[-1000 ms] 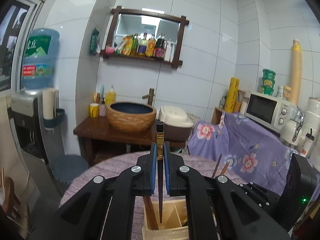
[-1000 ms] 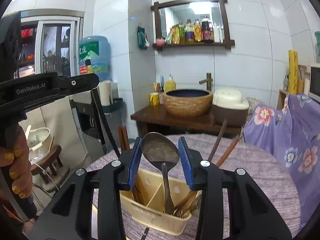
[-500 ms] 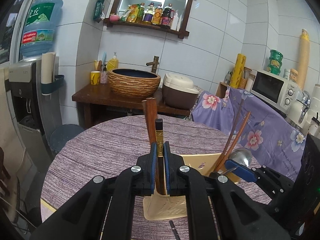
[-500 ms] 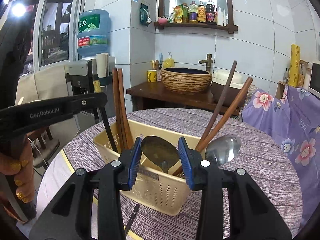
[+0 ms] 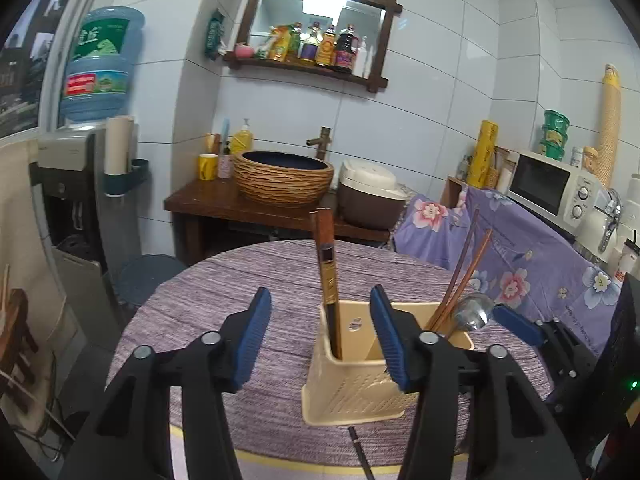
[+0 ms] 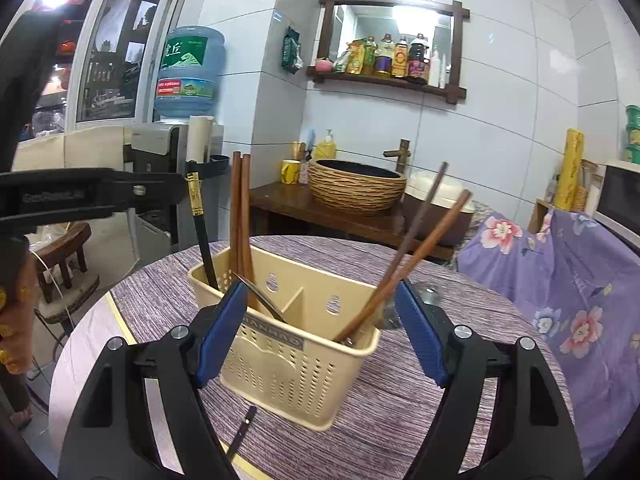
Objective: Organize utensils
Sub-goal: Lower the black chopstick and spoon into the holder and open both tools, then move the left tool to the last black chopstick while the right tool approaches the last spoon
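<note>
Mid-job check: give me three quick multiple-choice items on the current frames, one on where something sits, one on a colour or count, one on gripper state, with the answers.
1. Where does the black chopstick with the gold band stand?
A. In the holder's left-hand section
B. Flat on the table
C. Clamped in the left gripper

2. What colour is the utensil holder?
A. Blue
B. Cream
C. Green

3. How do the two grippers stand?
A. Both shut on utensils
B. Only the right open
C. Both open, holding nothing

Answers:
1 A: in the right wrist view it stands in the holder's left-hand section, beside two upright brown chopsticks.
2 B: its perforated wall is cream against the purple tablecloth.
3 C: the left gripper and right gripper both show blue pads spread wide with nothing between them.
</note>
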A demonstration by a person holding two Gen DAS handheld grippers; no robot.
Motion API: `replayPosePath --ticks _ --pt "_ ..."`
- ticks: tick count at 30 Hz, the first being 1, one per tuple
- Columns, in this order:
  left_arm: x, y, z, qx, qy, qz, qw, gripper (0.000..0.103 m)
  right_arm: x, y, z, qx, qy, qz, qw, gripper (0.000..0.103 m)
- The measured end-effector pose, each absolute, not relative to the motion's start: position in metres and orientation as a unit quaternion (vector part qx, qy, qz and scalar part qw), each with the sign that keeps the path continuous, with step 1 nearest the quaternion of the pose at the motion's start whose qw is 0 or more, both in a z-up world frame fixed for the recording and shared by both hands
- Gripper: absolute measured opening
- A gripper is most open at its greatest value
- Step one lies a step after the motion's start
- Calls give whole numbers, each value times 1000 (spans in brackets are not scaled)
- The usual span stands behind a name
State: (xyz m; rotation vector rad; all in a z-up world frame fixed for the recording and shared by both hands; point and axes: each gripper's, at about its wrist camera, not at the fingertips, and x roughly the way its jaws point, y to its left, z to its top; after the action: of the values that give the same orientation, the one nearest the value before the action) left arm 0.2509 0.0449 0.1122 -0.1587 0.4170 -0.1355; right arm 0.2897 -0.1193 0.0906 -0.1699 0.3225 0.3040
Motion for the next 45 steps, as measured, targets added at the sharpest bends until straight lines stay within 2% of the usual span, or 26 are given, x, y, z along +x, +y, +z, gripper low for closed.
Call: replayPosePath --ticks 2,7,13,20,26,36,45 --pt "241 47 109 -79 206 -63 973 62 279 -128 93 -78 157 142 974 77" --pt "219 45 92 -74 219 -53 972 68 249 -145 93 -70 161 122 977 82" --pt "200 36 61 -57 251 -44 965 69 226 -159 73 -81 220 87 968 86" --pt "183 30 11 -41 304 -15 952 69 214 -166 17 -91 341 63 933 86" --pt "174 30 -16 -42 335 -9 941 69 210 -161 -18 -81 402 72 909 86" --pt "174 23 -21 -35 343 -18 938 69 215 -147 -43 -81 445 80 888 86" --pt "178 11 -28 -30 359 -35 932 69 214 -181 -46 -82 450 59 887 85"
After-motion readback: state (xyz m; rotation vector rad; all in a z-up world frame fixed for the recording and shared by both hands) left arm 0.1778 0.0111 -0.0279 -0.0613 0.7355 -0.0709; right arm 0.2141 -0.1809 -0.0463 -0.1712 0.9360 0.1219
